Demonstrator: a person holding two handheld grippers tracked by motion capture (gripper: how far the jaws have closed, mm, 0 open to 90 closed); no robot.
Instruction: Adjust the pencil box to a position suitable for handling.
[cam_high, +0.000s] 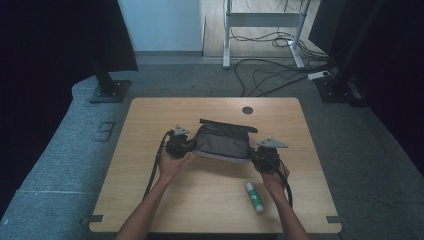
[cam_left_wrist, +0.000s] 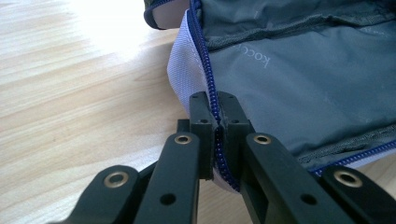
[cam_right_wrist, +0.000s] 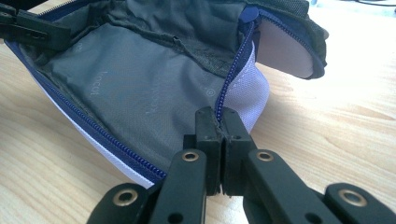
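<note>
A glue stick (cam_high: 254, 197) with a white cap and green label lies on its side near the front right of the light wooden tabletop (cam_high: 150, 150), well apart from its edges. A round dark grommet hole (cam_high: 247, 110) sits near the tabletop's far edge. Beyond, on the grey carpeted floor (cam_high: 60, 165), black cables (cam_high: 265, 75) trail around a white desk frame (cam_high: 262, 30), and a black stand base (cam_high: 110, 90) sits at far left

A pale wooden surface (cam_high: 150, 200) stands on grey carpet (cam_high: 60, 165); dark curtains (cam_high: 45, 45) flank a white wall (cam_high: 160, 25) (cables (cam_high: 270, 75) trail beneath a desk frame (cam_high: 262, 30)).
</note>
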